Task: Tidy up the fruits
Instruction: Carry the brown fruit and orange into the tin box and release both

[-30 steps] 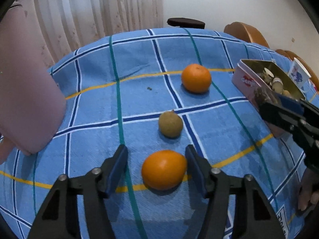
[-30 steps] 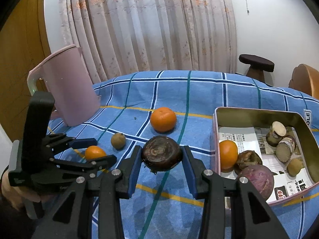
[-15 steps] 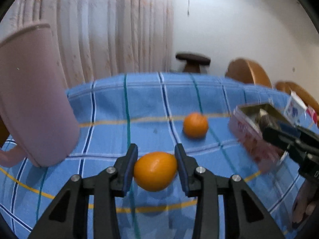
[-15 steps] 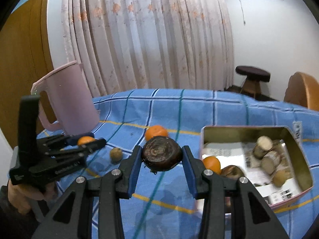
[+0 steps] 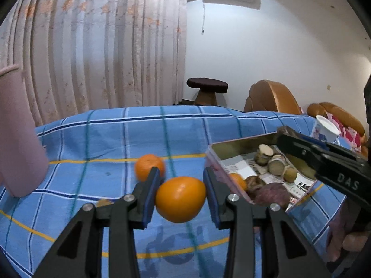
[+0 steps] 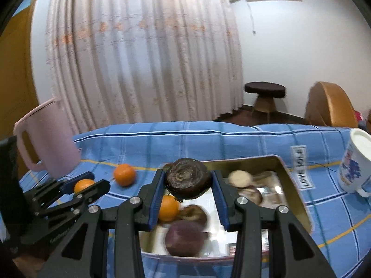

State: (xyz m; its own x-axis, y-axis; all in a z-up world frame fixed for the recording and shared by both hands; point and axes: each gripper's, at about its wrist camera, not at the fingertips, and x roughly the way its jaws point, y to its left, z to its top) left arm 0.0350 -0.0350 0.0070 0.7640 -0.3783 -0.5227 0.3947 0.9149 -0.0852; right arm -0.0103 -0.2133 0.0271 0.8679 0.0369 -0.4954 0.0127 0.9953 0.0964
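- The left hand-held gripper (image 5: 180, 199) is closed around a smooth round orange fruit (image 5: 180, 198), which is pinched between its blue-padded fingers (image 5: 150, 193) and held above the blue checked tablecloth (image 5: 97, 143) on the counter.
- The same gripped orange is seen from the right wrist view at the tip of the left hand-held gripper (image 6: 84, 186), to the left of the tin.
- The right hand-held gripper (image 6: 188, 185) is clamped on a dark brown, ridged round fruit (image 6: 187, 178), which is held in the air over the near-left part of an open rectangular gold metal tin (image 6: 293, 186).
- Inside the tin, a small orange (image 6: 168, 208), a dull purple round fruit (image 6: 184, 237), a brown round fruit (image 6: 196, 214) and several pale cut pieces (image 5: 269, 157) are seen lying on printed paper.
- A second loose orange (image 5: 148, 165) is left on the cloth, just beyond the left gripper's finger and near the tin's left wall.
- A small brown round fruit (image 5: 103, 202) is partly hidden behind the left gripper's frame.
- A pale pink plastic jug (image 6: 46, 136) is stood at the counter's left side, well apart from the tin.
- A white mug with a blue print (image 6: 353, 164) is stood to the right of the tin.
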